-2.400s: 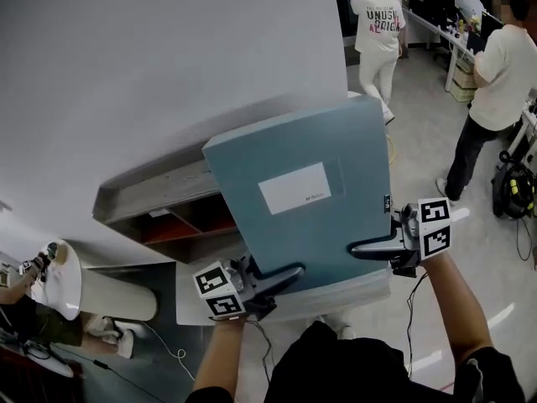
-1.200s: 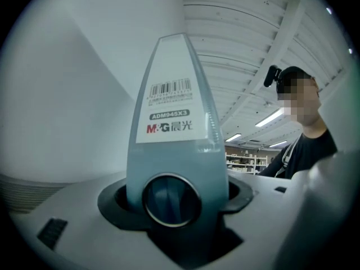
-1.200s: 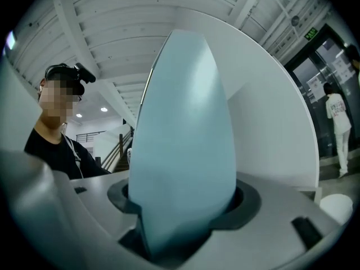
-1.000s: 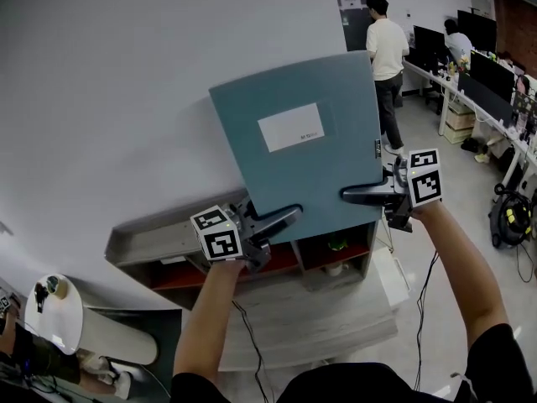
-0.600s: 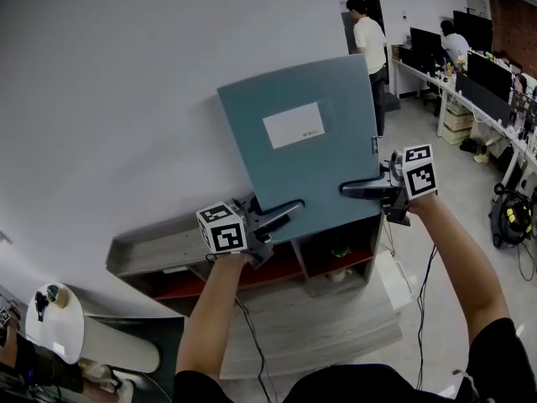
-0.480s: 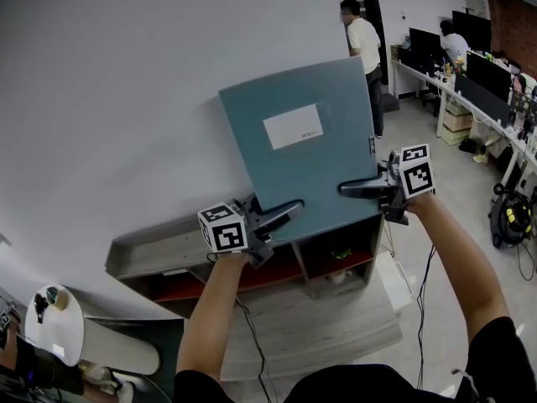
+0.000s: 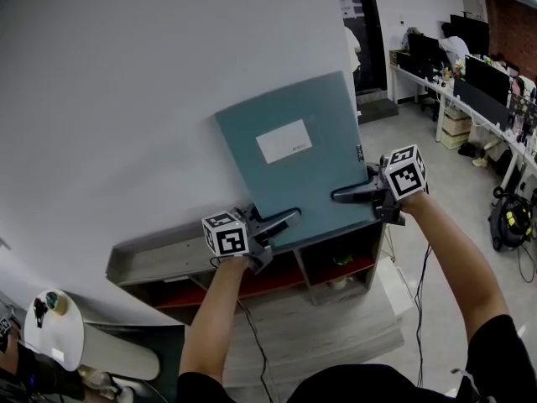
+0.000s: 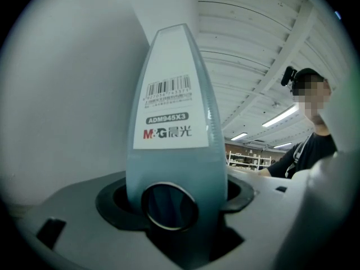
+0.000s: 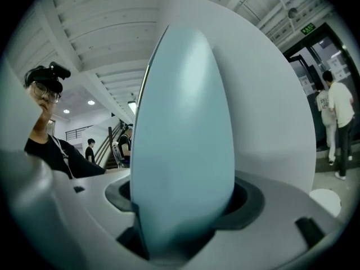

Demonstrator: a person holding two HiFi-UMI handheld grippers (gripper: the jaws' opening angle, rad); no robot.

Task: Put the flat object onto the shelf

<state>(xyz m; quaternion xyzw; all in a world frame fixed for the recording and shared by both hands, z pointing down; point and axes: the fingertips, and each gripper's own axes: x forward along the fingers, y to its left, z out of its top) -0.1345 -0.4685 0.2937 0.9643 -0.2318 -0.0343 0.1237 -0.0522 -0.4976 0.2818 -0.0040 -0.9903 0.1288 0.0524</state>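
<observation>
Seen from the head view, the blue folder [image 7: 294,154] stands upright near the wall [image 7: 126,74], its lower edge at the shelf [image 7: 168,254] top. The left gripper [image 7: 278,220] and right gripper [image 7: 346,195] pinch its bottom corners, probably to steady it. The left gripper view shows jaws clamped on the labelled spine. In the right gripper view the plain edge sits between jaws that have just been opening, probably easing off.

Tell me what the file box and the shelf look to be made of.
The file box: probably plastic-covered board, matte teal, faint sheen on the rounded spine; white paper label, shiny metal-looking finger ring. The shelf: likely laminated wood board, grey top, reddish inside, judging by flat square-edged panels.
</observation>
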